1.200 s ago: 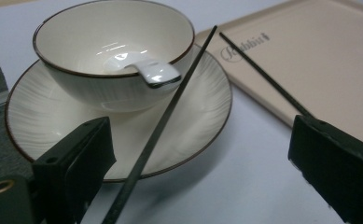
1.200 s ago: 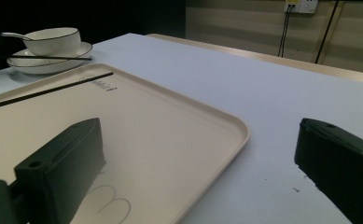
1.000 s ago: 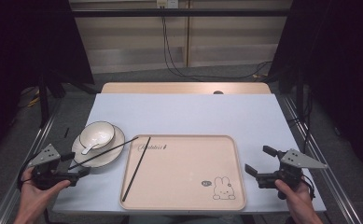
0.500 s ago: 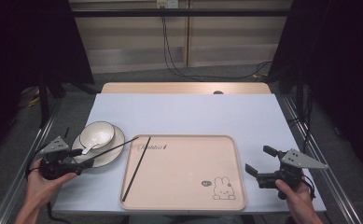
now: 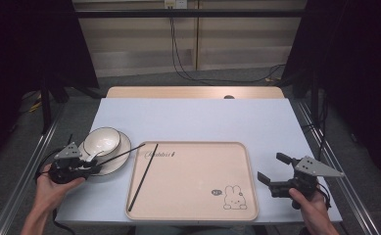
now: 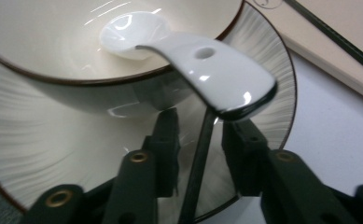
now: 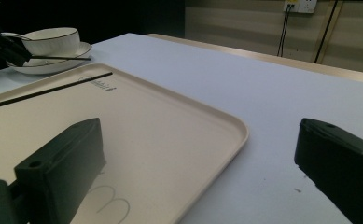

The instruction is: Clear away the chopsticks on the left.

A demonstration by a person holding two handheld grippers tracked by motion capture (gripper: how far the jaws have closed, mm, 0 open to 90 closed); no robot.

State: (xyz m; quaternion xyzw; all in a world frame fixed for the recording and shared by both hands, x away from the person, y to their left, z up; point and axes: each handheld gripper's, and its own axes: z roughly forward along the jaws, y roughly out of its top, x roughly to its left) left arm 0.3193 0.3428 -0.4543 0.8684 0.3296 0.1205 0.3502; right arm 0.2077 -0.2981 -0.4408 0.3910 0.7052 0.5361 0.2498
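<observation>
Tray [image 5: 193, 196] sits between my grippers, one chopstick [image 5: 143, 176] already on it. Plate [image 5: 122, 152] with bowl [image 5: 102, 139] and spoon [image 6: 207, 70] lies just ahead of left gripper [image 6: 200, 140], whose jaws straddle the second chopstick [image 6: 198, 172], not visibly pinching. Right gripper [image 5: 276, 174] hangs spread, empty, beside tray. I'd say second chopstick still needs moving.

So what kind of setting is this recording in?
Probably an indoor lab or recording station, not a home: a bare white table on a metal frame, dark curtains around it, cables down the back wall, and a rabbit-print tray.
</observation>
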